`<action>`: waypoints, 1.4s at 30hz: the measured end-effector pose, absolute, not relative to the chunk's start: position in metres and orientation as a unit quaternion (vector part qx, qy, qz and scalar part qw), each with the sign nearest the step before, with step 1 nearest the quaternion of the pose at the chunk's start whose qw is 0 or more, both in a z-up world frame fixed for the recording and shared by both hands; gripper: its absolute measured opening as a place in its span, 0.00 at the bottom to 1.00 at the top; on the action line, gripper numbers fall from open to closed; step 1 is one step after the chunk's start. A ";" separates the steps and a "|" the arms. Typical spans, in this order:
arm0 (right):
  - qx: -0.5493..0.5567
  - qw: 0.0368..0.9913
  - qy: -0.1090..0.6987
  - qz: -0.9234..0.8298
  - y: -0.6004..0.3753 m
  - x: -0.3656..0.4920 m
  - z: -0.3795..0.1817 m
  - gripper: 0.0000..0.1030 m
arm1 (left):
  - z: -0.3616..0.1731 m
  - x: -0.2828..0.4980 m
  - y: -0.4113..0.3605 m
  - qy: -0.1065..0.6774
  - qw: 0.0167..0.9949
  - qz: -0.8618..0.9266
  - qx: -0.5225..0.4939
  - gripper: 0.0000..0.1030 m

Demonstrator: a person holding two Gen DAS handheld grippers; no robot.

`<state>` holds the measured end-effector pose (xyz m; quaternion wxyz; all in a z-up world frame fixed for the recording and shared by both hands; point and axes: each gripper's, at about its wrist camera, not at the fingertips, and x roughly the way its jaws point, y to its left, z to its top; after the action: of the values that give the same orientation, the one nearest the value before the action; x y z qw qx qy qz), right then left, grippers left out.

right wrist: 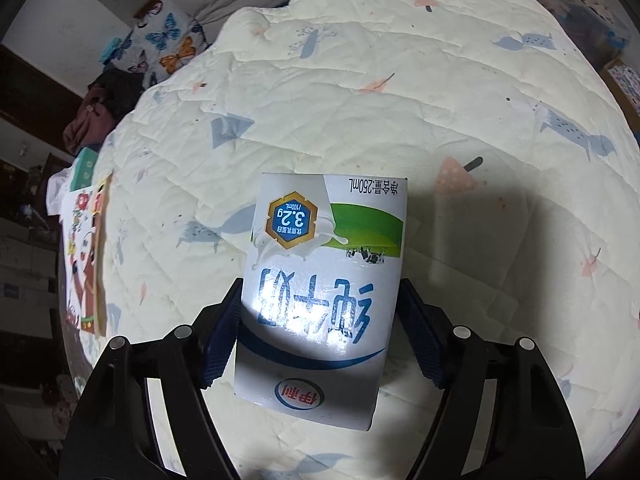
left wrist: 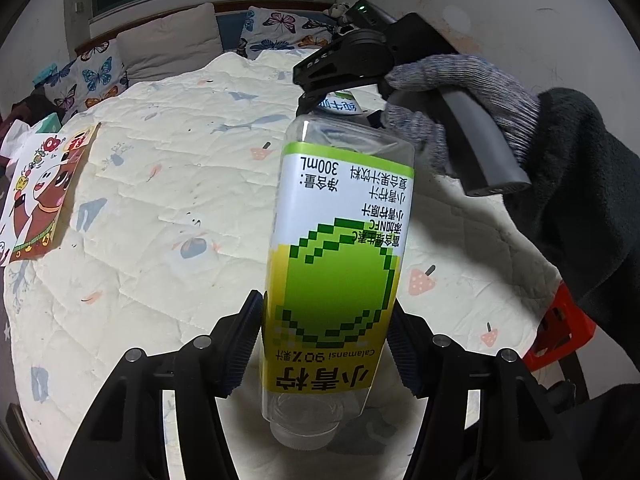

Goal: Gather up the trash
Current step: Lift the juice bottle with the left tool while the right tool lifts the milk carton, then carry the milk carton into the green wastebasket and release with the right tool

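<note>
- Cream quilted bedspread [left wrist: 168, 184] printed with blue whales, foxes and pink mushrooms fills the background of both views, with butterfly-print pillows [left wrist: 96, 76] at its far end below a dark window.
- The left gripper [left wrist: 326, 344] has its jaws closed partway onto a clear plastic calamansi juice bottle [left wrist: 336, 264]; the ribbed pads press the bottle's left and right sides on the yellow part of the label.
- This bottle is held upside down to the camera: its cap points near and down, below the fingers, and its clear base points far, up toward the other gripper. It looks empty.
- The right gripper [right wrist: 320, 336] has its jaws closed partway onto a white milk carton [right wrist: 320, 280]; the blue pads touch the carton's left and right edges near its logo end.
- That carton also reads upside down, its green-striped end pointing far from the jaws, and it hangs above the bedspread, casting a shadow to the right.
- From the left wrist view, the right gripper is seen at the far right, grasped by a hand in a grey knit glove [left wrist: 472, 96], with a sliver of the carton showing in its jaws just beyond the bottle's base.
- A cartoon-printed paper bag [left wrist: 40, 196] lies flat on the left edge of the bed, well apart from both grippers.
- A red plastic stool [left wrist: 560, 332] shows at the right, beside the bed.
</note>
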<state>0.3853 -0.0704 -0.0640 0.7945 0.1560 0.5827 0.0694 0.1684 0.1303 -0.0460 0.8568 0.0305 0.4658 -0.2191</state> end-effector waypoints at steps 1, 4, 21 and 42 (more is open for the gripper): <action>0.155 0.796 0.580 0.073 -0.072 0.383 -0.061 0.72 | -0.046 0.168 0.128 0.467 0.856 -0.219 0.031 0.56; 0.144 0.805 0.569 0.087 -0.080 0.372 -0.052 0.72 | -0.046 0.169 0.124 0.467 0.856 -0.220 0.029 0.56; 0.128 0.847 0.502 0.123 -0.177 0.286 -0.016 0.72 | -0.037 0.174 0.056 0.464 0.849 -0.248 0.050 0.56; 0.150 0.881 0.448 -0.010 -0.380 0.210 -0.018 0.72 | -0.015 0.194 -0.083 0.444 0.829 -0.331 0.072 0.55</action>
<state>0.2102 -0.3799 -0.0185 0.8813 0.1496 0.4481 -0.0103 0.1936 -0.0832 -0.0155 0.8294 0.0724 0.4445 -0.3307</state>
